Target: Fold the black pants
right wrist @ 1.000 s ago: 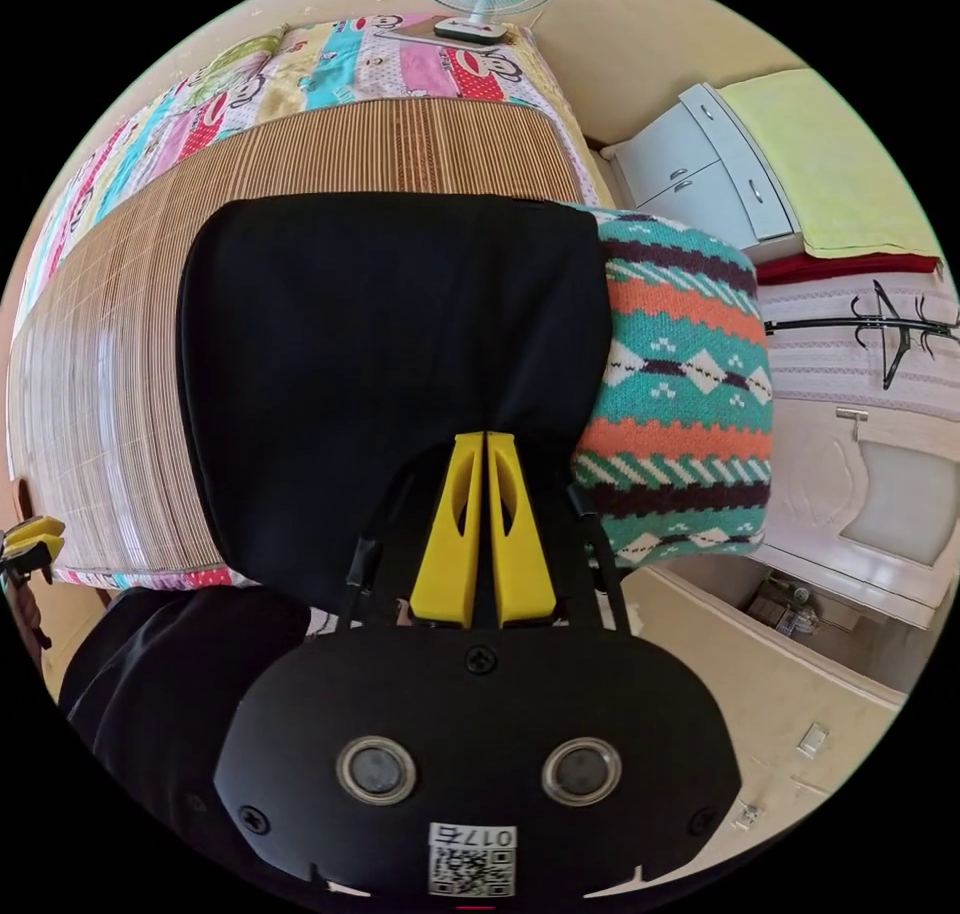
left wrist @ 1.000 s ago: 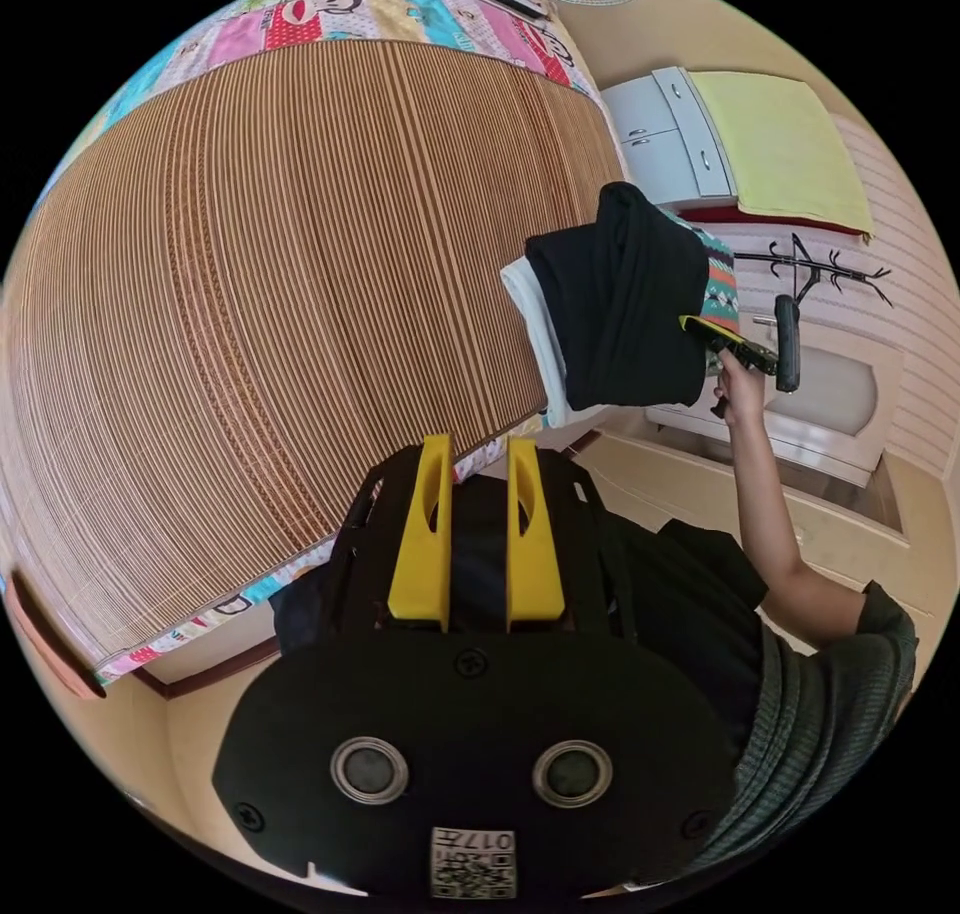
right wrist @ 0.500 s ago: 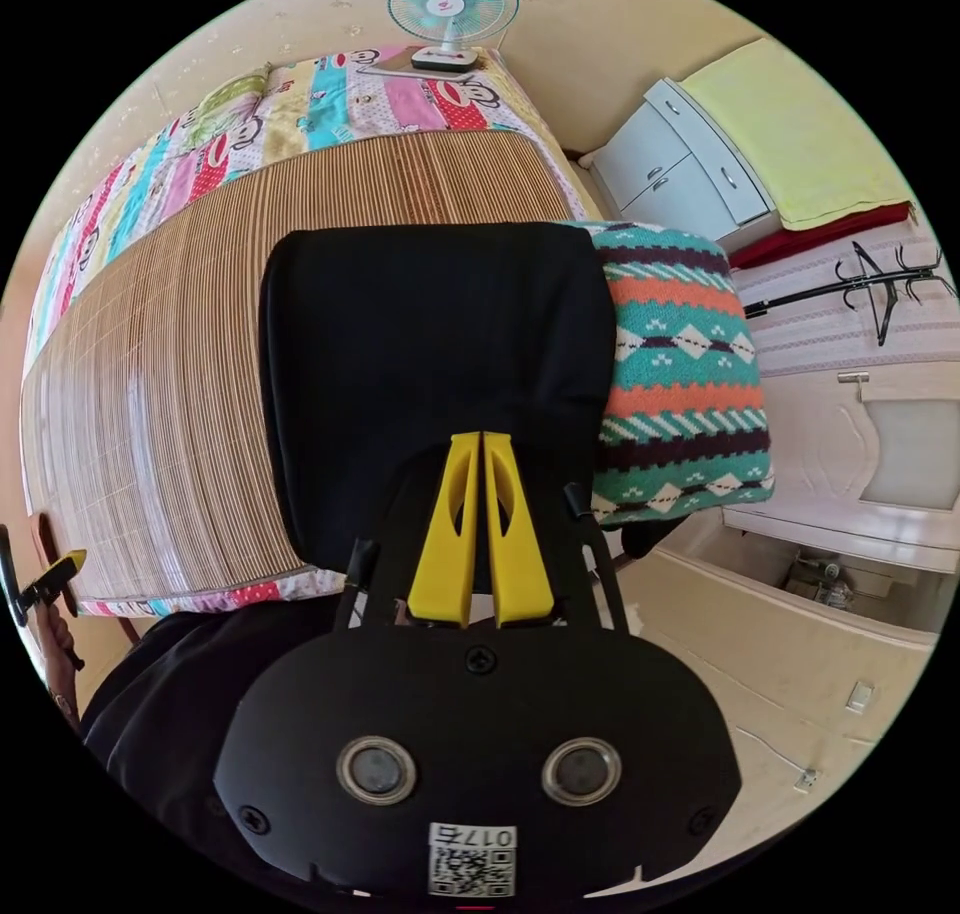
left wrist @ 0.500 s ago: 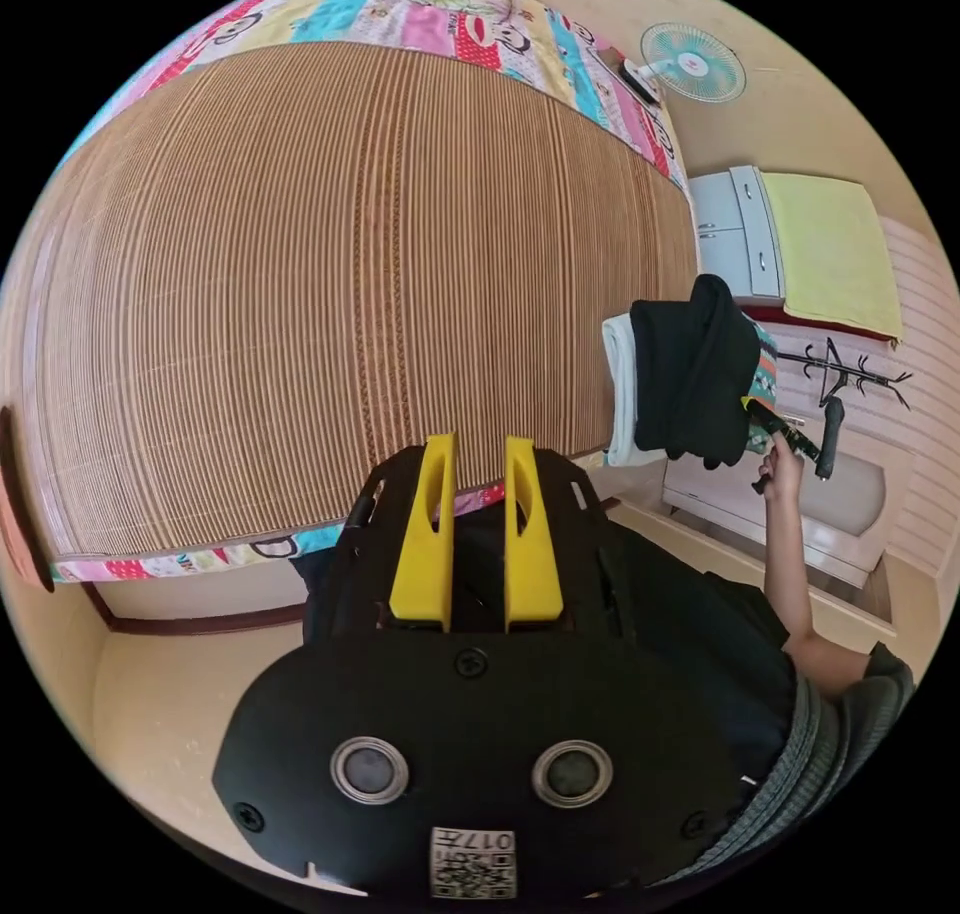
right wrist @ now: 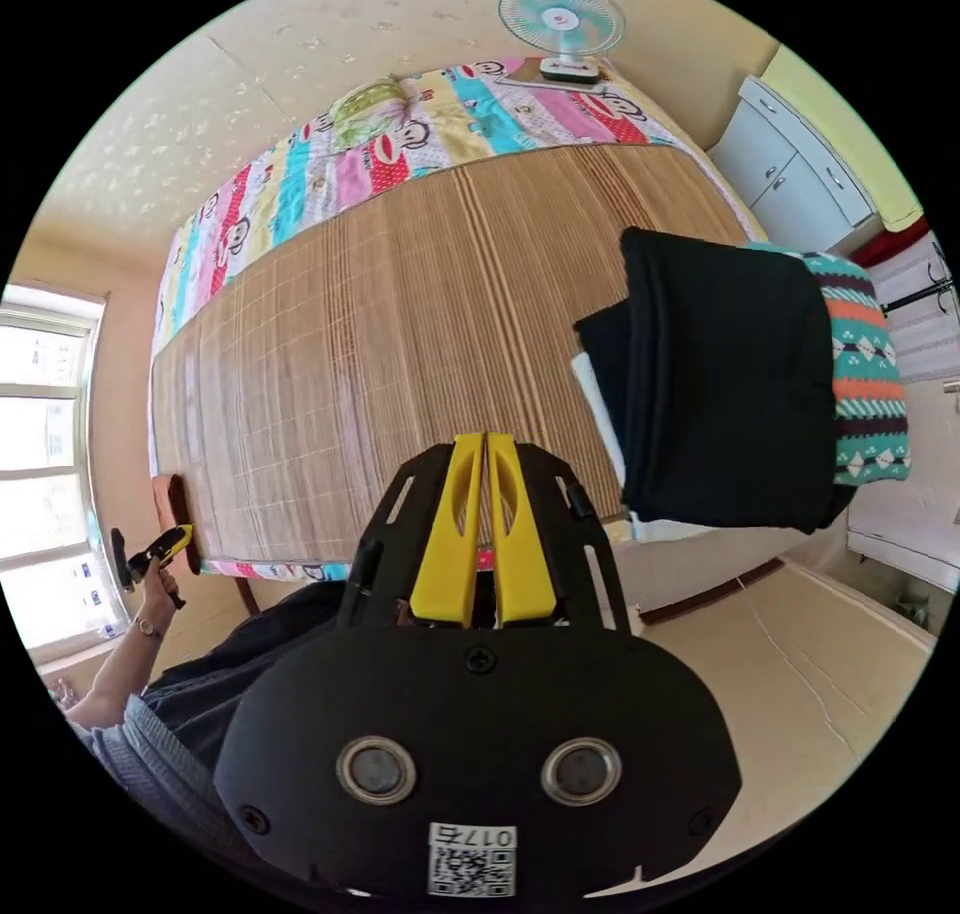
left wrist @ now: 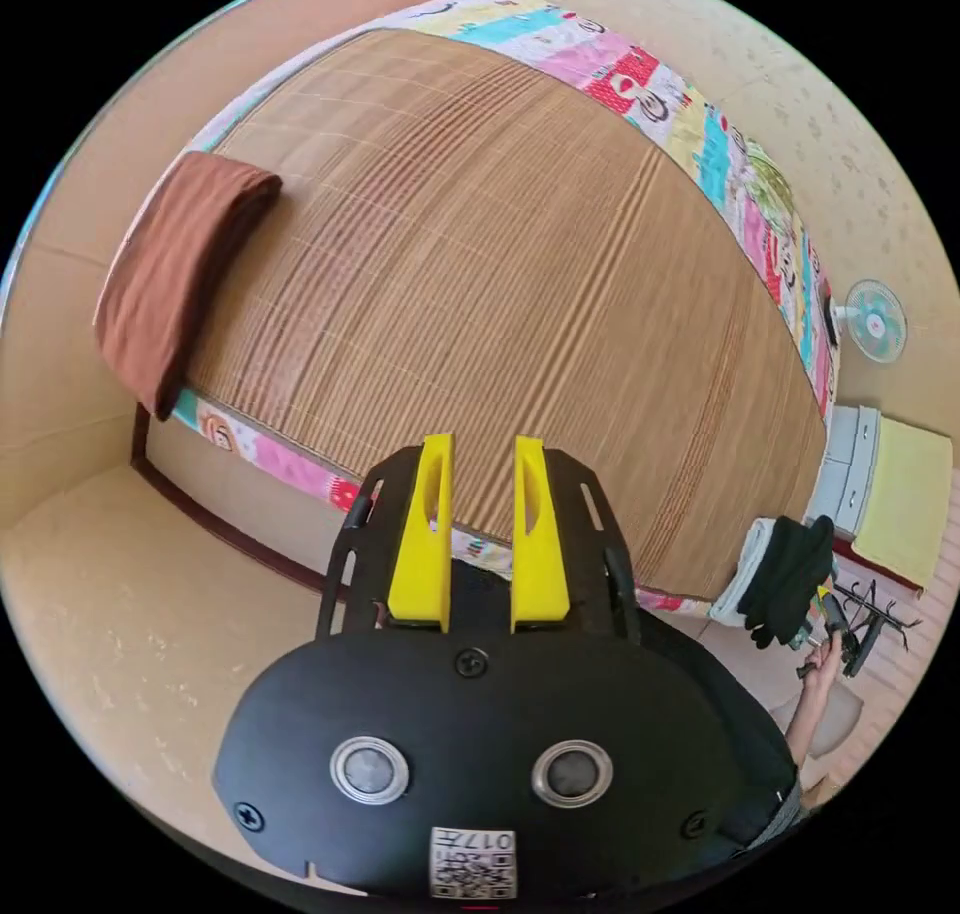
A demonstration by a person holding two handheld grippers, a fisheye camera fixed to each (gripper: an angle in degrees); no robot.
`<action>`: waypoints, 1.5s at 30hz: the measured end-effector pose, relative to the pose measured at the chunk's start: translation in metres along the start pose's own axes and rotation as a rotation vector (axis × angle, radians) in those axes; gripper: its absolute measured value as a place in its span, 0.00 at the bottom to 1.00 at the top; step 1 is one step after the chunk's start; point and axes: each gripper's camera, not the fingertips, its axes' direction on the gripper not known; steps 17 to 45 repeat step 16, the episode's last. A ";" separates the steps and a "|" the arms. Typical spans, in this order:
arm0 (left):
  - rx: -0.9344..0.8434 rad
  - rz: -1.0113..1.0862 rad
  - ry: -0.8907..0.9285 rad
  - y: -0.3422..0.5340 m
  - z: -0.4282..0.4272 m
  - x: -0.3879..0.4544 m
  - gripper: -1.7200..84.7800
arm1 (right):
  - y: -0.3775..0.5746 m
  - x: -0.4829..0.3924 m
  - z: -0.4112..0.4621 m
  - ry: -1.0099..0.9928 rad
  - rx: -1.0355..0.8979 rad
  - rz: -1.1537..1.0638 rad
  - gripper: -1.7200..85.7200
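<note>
Two grippers, both carrying nothing. My right gripper [right wrist: 485, 444] has its fingers [right wrist: 452, 534] pressed together on air, held over the bamboo mat [right wrist: 400, 354] and apart from the black pants [right wrist: 725, 389]. These lie folded on top of the stack at the bed's corner, over a white garment [right wrist: 598, 394] and beside the patterned knit [right wrist: 870, 384]; I judge the fold finished and the pile placed there to clear the mat. My left gripper [left wrist: 478, 454] has its fingers [left wrist: 422, 539] narrowly parted, aimed toward the brown garment [left wrist: 175, 274] at the far edge, probably the next piece
</note>
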 end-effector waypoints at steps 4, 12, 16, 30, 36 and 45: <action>0.046 -0.086 -0.178 -0.040 -0.047 -0.091 0.15 | 0.000 -0.040 0.020 -0.077 -0.044 -0.014 0.06; 0.130 -0.067 -0.416 -0.092 -0.108 -0.170 0.18 | 0.008 -0.097 0.065 -0.052 -0.172 -0.065 0.10; 0.052 -0.079 -0.415 -0.117 -0.098 -0.204 0.19 | 0.007 -0.095 0.072 -0.018 -0.212 -0.077 0.11; 0.052 -0.079 -0.415 -0.117 -0.098 -0.204 0.19 | 0.007 -0.095 0.072 -0.018 -0.212 -0.077 0.11; 0.052 -0.079 -0.415 -0.117 -0.098 -0.204 0.19 | 0.007 -0.095 0.072 -0.018 -0.212 -0.077 0.11; 0.052 -0.079 -0.415 -0.117 -0.098 -0.204 0.19 | 0.007 -0.095 0.072 -0.018 -0.212 -0.077 0.11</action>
